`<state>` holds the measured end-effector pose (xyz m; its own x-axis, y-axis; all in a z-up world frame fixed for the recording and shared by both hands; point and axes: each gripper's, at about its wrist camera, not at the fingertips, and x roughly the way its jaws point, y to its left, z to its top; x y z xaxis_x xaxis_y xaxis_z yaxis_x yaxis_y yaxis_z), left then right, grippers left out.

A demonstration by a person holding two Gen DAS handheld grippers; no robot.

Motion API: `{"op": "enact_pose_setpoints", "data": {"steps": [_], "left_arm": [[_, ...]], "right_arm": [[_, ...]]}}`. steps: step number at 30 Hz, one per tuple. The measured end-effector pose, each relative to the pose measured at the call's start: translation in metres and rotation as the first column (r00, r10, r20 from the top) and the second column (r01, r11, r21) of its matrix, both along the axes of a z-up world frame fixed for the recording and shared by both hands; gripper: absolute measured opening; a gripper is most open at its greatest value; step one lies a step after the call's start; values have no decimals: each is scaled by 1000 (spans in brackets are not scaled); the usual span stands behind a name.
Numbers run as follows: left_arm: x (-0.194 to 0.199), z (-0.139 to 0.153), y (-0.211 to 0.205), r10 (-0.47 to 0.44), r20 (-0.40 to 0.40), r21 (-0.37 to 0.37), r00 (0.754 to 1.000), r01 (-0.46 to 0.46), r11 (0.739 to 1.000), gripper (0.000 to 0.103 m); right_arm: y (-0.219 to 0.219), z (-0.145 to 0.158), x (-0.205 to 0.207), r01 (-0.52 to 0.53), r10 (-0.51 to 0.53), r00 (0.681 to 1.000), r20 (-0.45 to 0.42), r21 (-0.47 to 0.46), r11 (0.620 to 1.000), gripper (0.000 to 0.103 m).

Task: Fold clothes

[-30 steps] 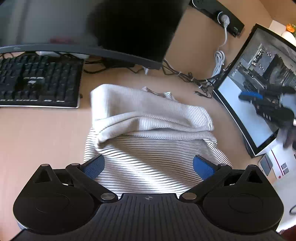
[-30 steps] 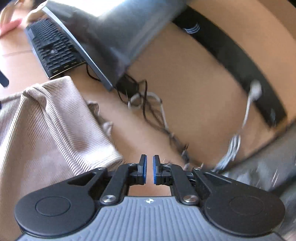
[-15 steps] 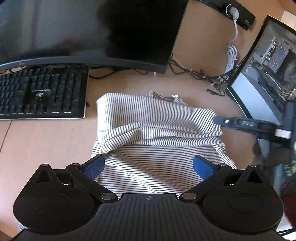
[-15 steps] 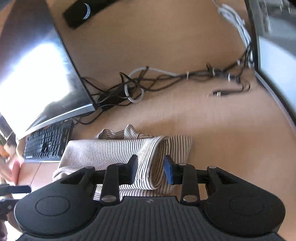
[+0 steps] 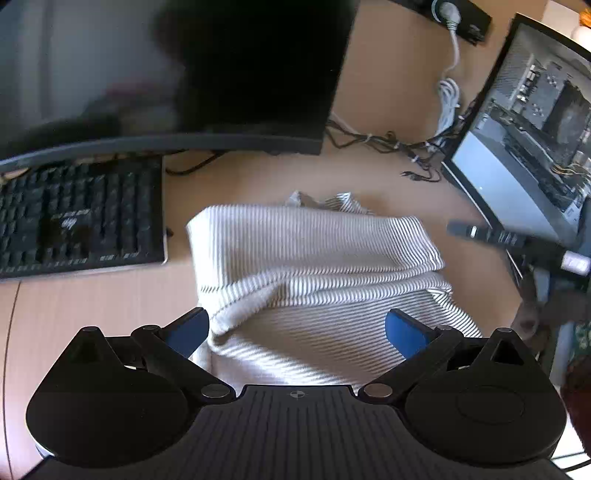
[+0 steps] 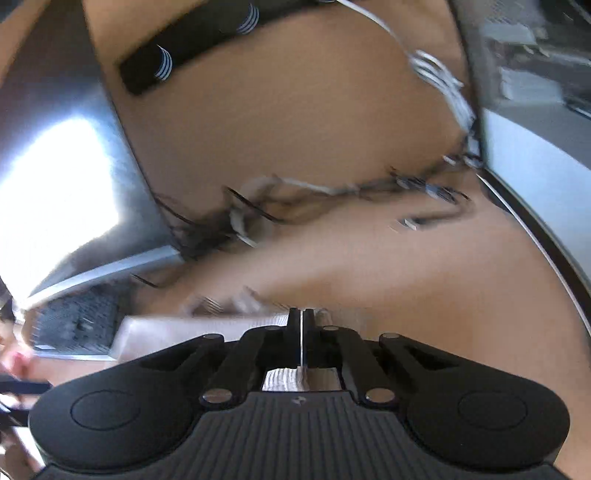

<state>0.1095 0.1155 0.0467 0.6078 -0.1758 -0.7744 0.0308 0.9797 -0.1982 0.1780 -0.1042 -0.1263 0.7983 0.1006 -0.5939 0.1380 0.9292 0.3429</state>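
- The right gripper (image 6: 301, 334) has its jaws pressed together with only a thin bright line between them — whether cloth is caught there cannot be told.
- The striped garment (image 6: 199, 326) lies blurred on the desk (image 6: 424, 280), just beyond and under the fingers.
- A monitor (image 6: 70, 177) stands toward the desk's left side, a keyboard (image 6: 77, 321) below it.
- Tangled cables (image 6: 314, 195) run along the desk's far edge — a second monitor (image 6: 535, 147) at the right.

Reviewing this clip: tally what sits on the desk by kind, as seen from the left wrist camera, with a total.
Striped garments: 1
Monitors, one dark and one lit: 2
Keyboards: 1
Cable tangles: 1
Power strips: 1
Total: 6
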Motion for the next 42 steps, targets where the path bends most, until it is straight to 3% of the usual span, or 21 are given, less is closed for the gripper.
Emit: {"op": "enact_pose_setpoints", "data": {"steps": [4,7,9,11,16,18,19,20,22,23,28,32,34,36,38,40,42], "left_arm": [[15,-1,-6,-39,19,-27,999,40,999,103],[30,-6,-11,-77,41,-63,996,79,995,103],[41,-12,-13,-73,38,-74,997,76,994,103],[47,-17,-12,-63,38,-76,997,66,995,103],[36,-24,-10,-51,80,6,996,51,999,103],[31,-32,-6,-45,62,32,997,43,999,103],[29,-36,-3,-37,46,35,998,35,999,103],[27,-39,0,-25,31,36,999,23,999,103],[25,-42,8,4,17,33,1000,-4,999,103],[24,-41,12,14,18,28,1000,-15,1000,103],[28,-31,24,51,41,-19,998,-50,999,103],[39,-24,13,21,93,-68,995,-15,998,103],[47,-31,8,-8,79,-98,997,16,995,103],[56,-49,5,-18,9,-114,1000,18,993,103],[62,-65,4,-20,-31,-107,999,16,994,103],[63,-72,2,-29,-26,-88,999,27,996,103],[64,-74,-2,-38,-18,-71,999,37,997,103]], "right_arm": [[-1,-18,-6,35,-39,995,-93,-45,998,1],[1,-6,-10,24,-29,997,-76,-57,998,2],[2,2,-8,17,-21,998,-62,-62,998,9],[3,9,-2,2,-6,998,-60,-53,999,35],[12,3,14,-49,47,995,-84,-29,998,54],[19,-10,21,-70,66,992,-105,-29,997,54],[23,-16,24,-79,75,991,-112,-32,996,48],[26,-21,26,-91,87,989,-117,-29,995,30],[34,-24,29,-111,108,988,-114,-25,993,9],[36,-20,28,-114,111,990,-92,-34,993,7],[20,5,12,-80,80,997,2,-17,997,6],[11,-20,6,-68,62,993,-96,-59,996,4],[11,-33,5,-64,51,989,-141,-87,994,4],[11,-35,7,-44,21,985,-171,-130,990,10],[13,-20,8,-43,23,990,-137,-141,989,13],[17,-1,11,-56,43,995,-88,-152,987,18],[24,14,24,-94,87,995,-52,-151,984,32]]}}
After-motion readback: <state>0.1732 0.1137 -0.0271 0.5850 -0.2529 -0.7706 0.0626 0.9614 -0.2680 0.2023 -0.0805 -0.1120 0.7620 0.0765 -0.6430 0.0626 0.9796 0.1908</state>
